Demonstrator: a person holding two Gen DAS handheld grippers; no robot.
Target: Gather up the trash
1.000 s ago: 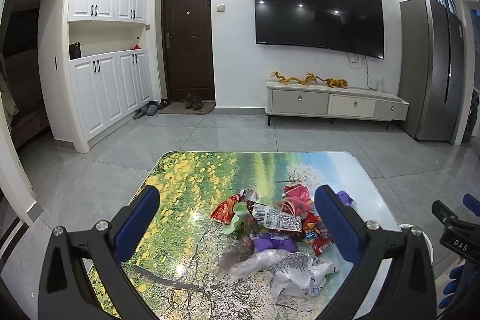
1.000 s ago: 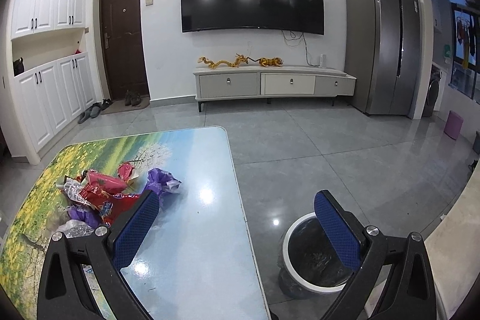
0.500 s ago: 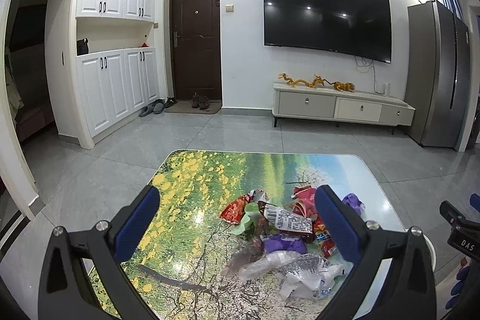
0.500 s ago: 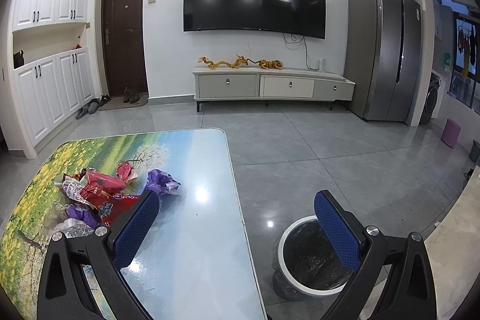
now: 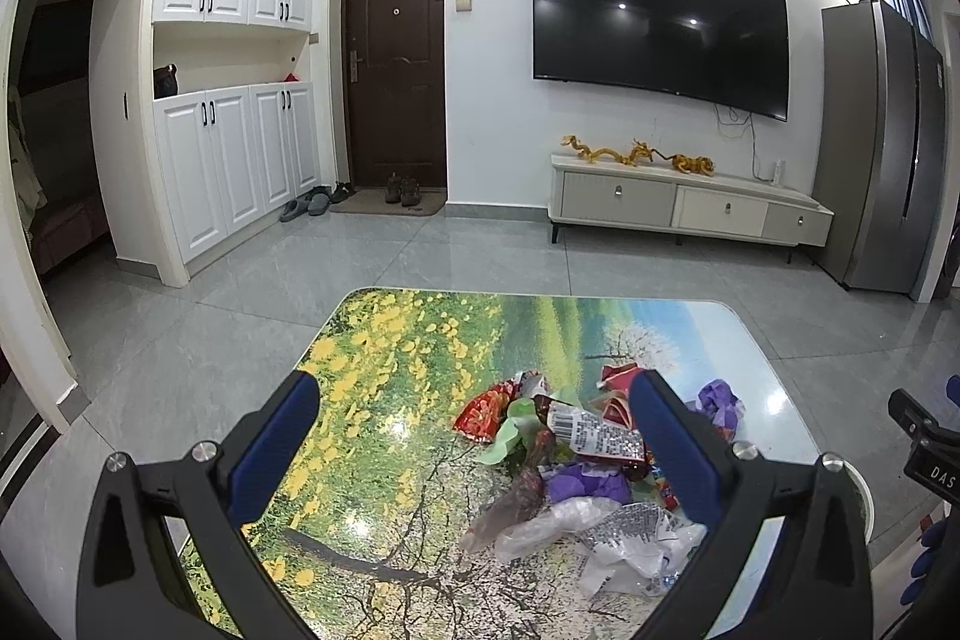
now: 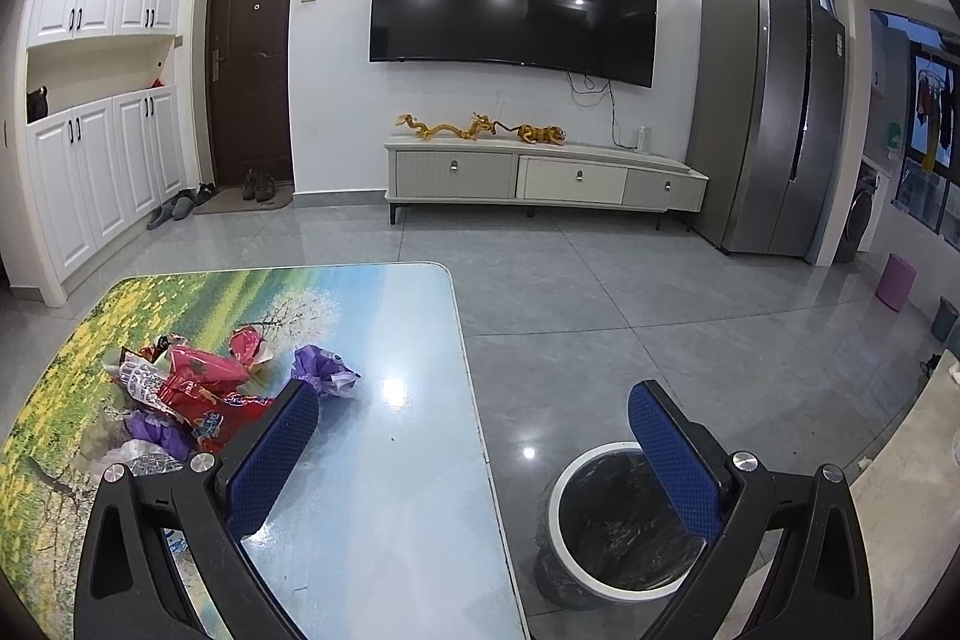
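A heap of trash (image 5: 576,466) lies on the table (image 5: 396,358) with a landscape print: red snack wrappers, purple wrappers, a green scrap, clear and silver plastic. My left gripper (image 5: 474,442) hangs open above the table's near side, the heap close to its right finger. From the right wrist the same heap (image 6: 186,394) lies at the left, with a crumpled purple wrapper (image 6: 324,370) apart from it. My right gripper (image 6: 474,442) is open and empty over the table's right edge. A white-rimmed bin (image 6: 624,520) with a black liner stands on the floor below its right finger.
Grey tile floor surrounds the table. A TV cabinet (image 6: 540,178) stands along the far wall under a wall TV, a grey fridge (image 6: 774,118) to the right, white cupboards (image 5: 240,160) and a brown door to the left. A purple stool (image 6: 896,280) sits far right.
Both grippers have drifted slightly, so the room sits a little differently in each view. Both stay open and empty, and the trash has not moved.
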